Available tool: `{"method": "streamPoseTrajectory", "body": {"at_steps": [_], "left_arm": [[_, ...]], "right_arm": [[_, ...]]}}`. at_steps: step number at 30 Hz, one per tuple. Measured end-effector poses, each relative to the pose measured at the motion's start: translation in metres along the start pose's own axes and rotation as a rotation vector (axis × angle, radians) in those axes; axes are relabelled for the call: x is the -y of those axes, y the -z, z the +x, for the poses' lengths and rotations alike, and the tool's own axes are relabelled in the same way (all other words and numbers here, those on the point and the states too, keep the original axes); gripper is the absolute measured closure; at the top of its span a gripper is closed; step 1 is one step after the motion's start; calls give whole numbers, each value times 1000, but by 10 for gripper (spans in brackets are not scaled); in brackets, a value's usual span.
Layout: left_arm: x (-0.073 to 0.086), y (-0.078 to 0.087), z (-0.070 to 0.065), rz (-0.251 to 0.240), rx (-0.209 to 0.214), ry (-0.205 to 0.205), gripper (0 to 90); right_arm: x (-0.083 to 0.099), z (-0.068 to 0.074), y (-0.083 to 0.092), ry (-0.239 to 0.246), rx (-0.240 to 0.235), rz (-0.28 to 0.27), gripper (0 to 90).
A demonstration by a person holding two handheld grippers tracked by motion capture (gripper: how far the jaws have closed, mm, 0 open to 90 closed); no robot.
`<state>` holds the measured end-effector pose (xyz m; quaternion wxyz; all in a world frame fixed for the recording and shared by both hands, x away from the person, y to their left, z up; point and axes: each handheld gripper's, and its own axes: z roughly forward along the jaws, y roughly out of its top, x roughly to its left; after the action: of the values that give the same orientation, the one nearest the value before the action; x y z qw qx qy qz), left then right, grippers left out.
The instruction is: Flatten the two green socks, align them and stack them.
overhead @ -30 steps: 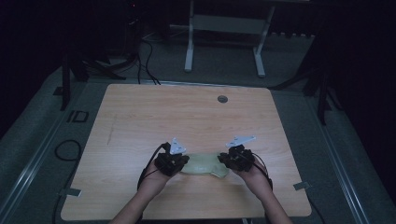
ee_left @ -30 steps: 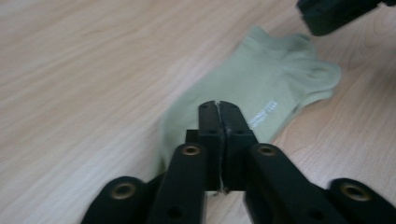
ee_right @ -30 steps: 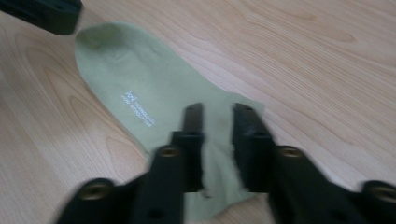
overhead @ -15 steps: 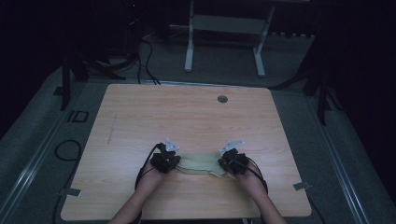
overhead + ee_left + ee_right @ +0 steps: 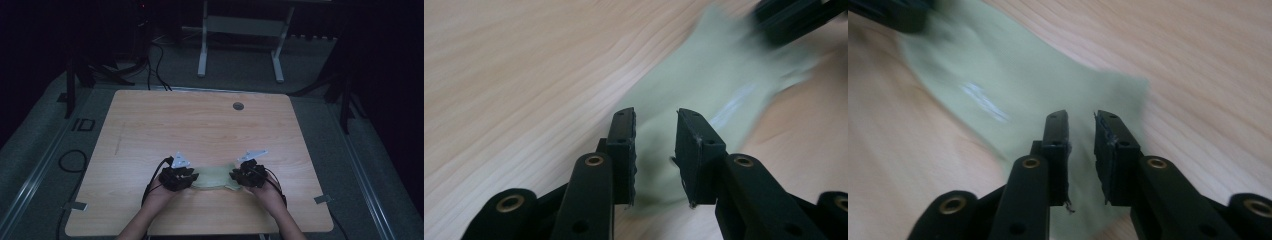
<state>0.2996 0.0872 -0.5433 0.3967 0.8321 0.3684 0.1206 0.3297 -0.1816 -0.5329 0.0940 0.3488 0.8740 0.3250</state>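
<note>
Between the two tongs a pale green cloth flat on the wooden table, left gripper jaws just parted over one end, right gripper jaws just parted over the other, cloth under both gaps, unclamped.

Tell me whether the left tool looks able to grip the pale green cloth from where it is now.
Probably yes. The left tool sits right at the pale green cloth, which lies flat on the table; its jaws have just been opening and stand apart with the cloth's end between them. Nothing blocks it; the right tool is at the far end.
</note>
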Motion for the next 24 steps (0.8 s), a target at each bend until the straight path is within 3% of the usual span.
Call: {"method": "streamPoseTrajectory", "body": {"at_steps": [2, 7, 9, 10, 12, 16, 24], "left_arm": [[-2, -4, -4, 36, -13, -35, 727], [8, -16, -2, 88, -16, -34, 742], [13, -15, 1, 66, 2, -15, 712], [14, -15, 1, 65, -8, -18, 694], [16, -14, 0, 67, -3, -34, 620], [16, -14, -4, 77, 2, -60, 479], [15, -17, -3, 67, -39, -78, 472]], "right_arm": [[-3, 6, 1, 14, 5, -20, 742], [1, 16, -8, 65, 8, -9, 638], [7, 16, -13, 82, 28, 13, 579], [11, 15, -15, 87, 33, 24, 557], [18, 11, -14, 81, 12, 0, 520], [23, 6, -9, 115, -19, 10, 480], [28, 3, -6, 119, -21, -3, 485]]}}
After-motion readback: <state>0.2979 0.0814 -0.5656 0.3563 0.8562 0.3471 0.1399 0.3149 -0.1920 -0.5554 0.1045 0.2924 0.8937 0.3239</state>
